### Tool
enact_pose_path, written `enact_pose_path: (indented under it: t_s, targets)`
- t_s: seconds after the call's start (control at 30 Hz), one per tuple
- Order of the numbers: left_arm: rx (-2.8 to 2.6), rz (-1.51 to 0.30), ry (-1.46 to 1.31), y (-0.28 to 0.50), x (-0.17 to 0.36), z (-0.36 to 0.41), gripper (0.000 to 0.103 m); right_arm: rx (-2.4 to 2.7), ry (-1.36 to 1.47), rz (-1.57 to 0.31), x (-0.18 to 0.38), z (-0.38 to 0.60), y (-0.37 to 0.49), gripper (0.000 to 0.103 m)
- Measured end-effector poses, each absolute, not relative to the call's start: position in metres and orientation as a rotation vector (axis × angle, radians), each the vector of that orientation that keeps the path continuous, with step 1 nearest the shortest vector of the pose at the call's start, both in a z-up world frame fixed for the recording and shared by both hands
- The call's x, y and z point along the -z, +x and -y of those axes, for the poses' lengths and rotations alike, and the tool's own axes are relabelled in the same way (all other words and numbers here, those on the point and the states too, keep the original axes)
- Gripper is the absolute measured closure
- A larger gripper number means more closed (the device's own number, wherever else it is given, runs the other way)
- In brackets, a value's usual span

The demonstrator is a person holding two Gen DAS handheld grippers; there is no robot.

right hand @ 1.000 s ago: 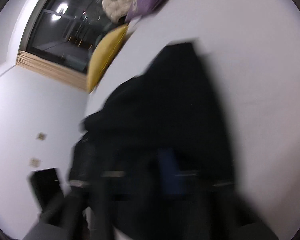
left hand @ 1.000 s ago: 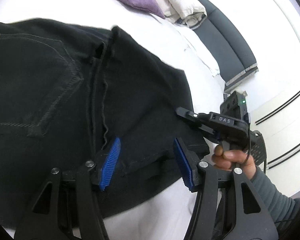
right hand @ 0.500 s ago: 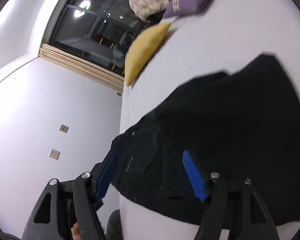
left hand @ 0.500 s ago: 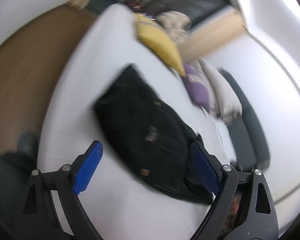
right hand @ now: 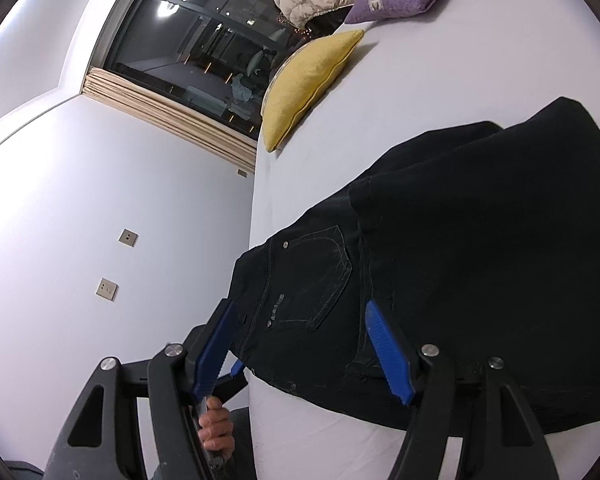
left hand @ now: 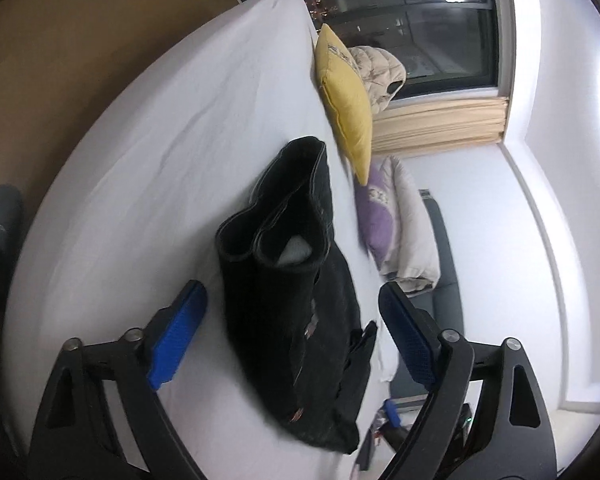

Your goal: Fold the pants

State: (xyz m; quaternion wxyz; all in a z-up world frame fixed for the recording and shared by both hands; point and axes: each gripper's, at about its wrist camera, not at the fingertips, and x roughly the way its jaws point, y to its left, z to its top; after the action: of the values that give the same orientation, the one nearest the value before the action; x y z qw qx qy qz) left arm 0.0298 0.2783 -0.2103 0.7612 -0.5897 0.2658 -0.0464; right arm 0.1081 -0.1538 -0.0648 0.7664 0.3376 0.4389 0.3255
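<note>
Pants [left hand: 292,320] lie folded on bed [left hand: 160,160] beyond both grippers' parted, empty jaws, left closing.

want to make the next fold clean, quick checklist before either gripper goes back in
1. Left gripper free of cloth: ok, jaws closing slightly, nothing pinched between them.
2. Right gripper free: ok, jaws apart above the pants, pads not pressing.
3. Pants lying on the bed: ok, though near its edge.
4. Folded layers lined up: not ok, leg ends gape open.
5. Yellow pillow out of the way: ok, apart from the pants.
6. Underside smooth: cannot tell.
</note>
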Motion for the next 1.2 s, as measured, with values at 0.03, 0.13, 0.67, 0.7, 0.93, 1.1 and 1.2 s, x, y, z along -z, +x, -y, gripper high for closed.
enact_pose_path:
  t_s: [0.03,0.13,0.67,0.7,0.93,1.1,1.2]
  targets:
    - [0.106,-0.591,-1.280,0.034,0.212,-0.278,0.049,-0.708,0.733,-0.954,0.065,0.153,0.109,0.033]
    - [0.080,-0.643,-1.267,0.045,0.220,-0.273,0.079,-0.710,0.731,-0.958,0.067,0.151,0.110,0.034]
    - [0.057,-0.628,-1.217,0.050,0.207,-0.263,0.089,-0.810,0.557,-1.161,0.097,0.092,0.175,0.041]
    - [0.054,-0.631,-1.212,0.052,0.209,-0.263,0.089,-0.777,0.545,-1.193,0.110,0.091,0.181,0.041]
    - [0.055,-0.631,-1.193,0.053,0.200,-0.261,0.089,-0.790,0.636,-1.160,0.101,0.109,0.188,0.044]
    - [0.059,-0.634,-1.161,0.058,0.189,-0.257,0.089,-0.664,0.816,-1.188,0.145,0.140,0.215,0.042]
    - [0.056,-0.635,-1.141,0.059,0.183,-0.256,0.089,-0.626,0.826,-1.238,0.143,0.146,0.219,0.059]
